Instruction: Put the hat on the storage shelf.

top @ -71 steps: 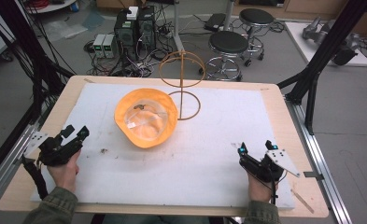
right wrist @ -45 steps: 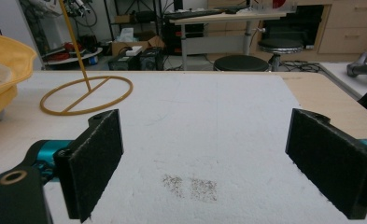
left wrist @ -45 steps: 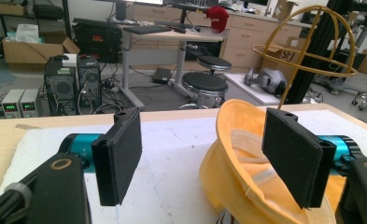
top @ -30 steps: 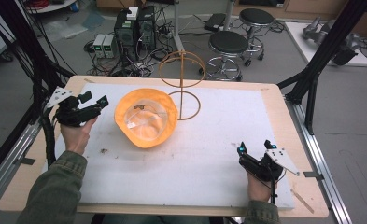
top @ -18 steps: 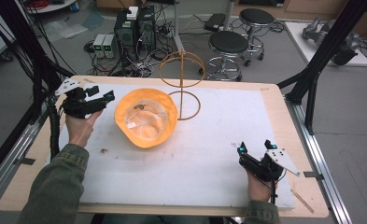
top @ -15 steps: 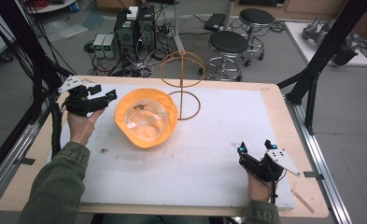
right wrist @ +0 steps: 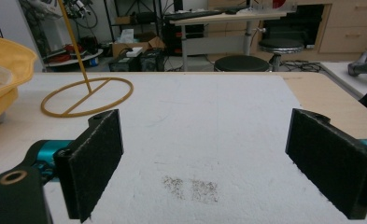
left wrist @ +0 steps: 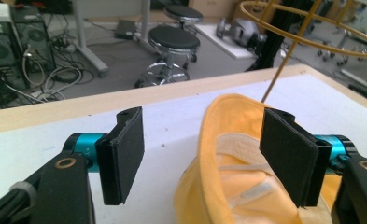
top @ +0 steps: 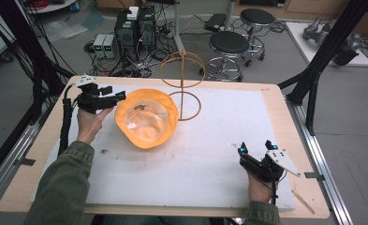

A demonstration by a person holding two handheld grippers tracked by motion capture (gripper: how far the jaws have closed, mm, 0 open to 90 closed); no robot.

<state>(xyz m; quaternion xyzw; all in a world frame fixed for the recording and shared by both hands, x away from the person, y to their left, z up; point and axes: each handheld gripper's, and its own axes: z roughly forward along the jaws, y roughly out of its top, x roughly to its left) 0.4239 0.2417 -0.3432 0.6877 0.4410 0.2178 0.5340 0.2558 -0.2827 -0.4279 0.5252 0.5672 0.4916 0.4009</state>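
Observation:
A yellow-orange hat (top: 146, 119) lies upside down on the white mat, left of centre, with its inner lining showing. My left gripper (top: 114, 93) is open at the hat's far-left brim. In the left gripper view the hat's brim (left wrist: 232, 186) rises between the jaws of the left gripper (left wrist: 204, 156), closer to the right one, without visible contact. A gold wire stand (top: 183, 89), with a ring base and a ring top, stands just right of the hat. My right gripper (top: 255, 147) rests open near the front right, nothing between its jaws (right wrist: 209, 158).
The white mat (top: 209, 140) covers most of the wooden table (top: 275, 93). A dark smudge (right wrist: 190, 186) marks the mat ahead of the right gripper. The stand's base ring (right wrist: 85, 96) and hat edge (right wrist: 3, 60) lie far left of it. Stools and computers stand beyond the table.
My left gripper travelled from the front left corner up to the hat's far-left brim, staying open. The right gripper, hat and stand have not moved.

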